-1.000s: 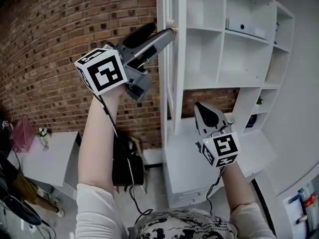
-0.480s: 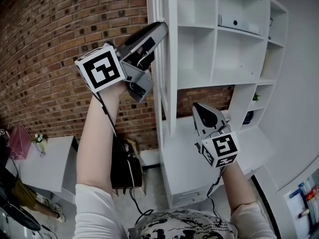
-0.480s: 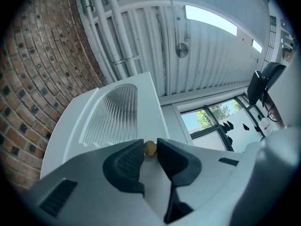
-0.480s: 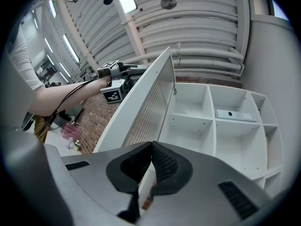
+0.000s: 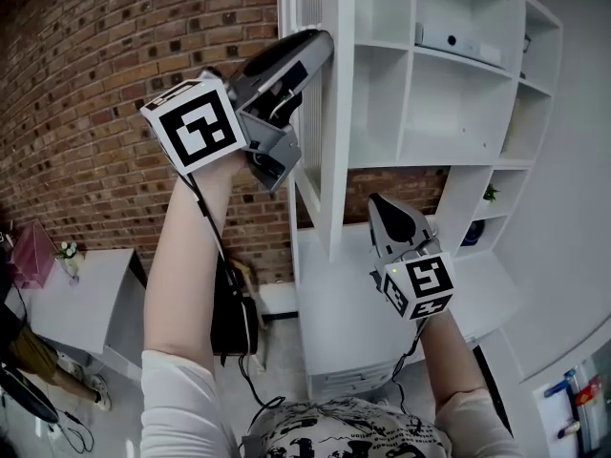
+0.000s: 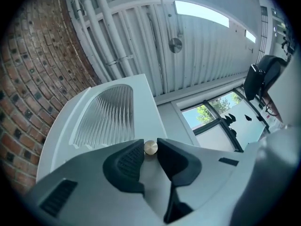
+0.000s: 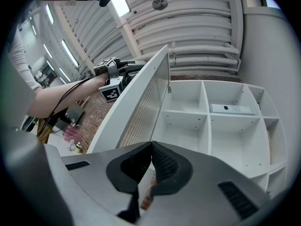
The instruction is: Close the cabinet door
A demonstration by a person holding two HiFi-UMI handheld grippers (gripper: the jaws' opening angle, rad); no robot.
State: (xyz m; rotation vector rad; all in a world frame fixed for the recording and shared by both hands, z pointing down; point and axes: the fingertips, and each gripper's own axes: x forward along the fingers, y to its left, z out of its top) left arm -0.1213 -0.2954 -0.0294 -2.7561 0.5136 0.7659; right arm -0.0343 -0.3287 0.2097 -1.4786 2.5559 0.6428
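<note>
1. The white cabinet door with a ribbed glass panel point(image 5: 336, 113) stands open. In the head view it is seen edge-on at the left side of the white open shelving unit point(image 5: 412, 84), swung out from its front.
2. A small round brass knob point(image 6: 150, 148) sits on the door's frame, beside the ribbed panel.
3. The left gripper point(image 5: 320, 46) is raised high against the door's edge. In the left gripper view its two dark ribbed pads are clamped on the knob, one on each side.
4. The right gripper point(image 5: 377, 203) is held lower, below the door's bottom edge and apart from it. In the right gripper view its jaws meet tip to tip with nothing between them.
5. Shelving: square white compartments, mostly bare. A flat white device point(image 5: 458, 41) lies in an upper one, and a small green plant point(image 5: 492, 194) stands in a lower right one.
6. Below the shelves is a white counter top point(image 5: 334, 294), with drawers under it.
7. Room: a red brick wall point(image 5: 95, 84) runs behind and to the left of the cabinet. A low white table point(image 5: 76, 303) is at lower left, with a pink box point(image 5: 33, 256) near its far end.
8. Overhead, in the left gripper view, is a white corrugated ceiling with pipes point(image 6: 141, 32). A window point(image 6: 211, 112) shows trees outside.
</note>
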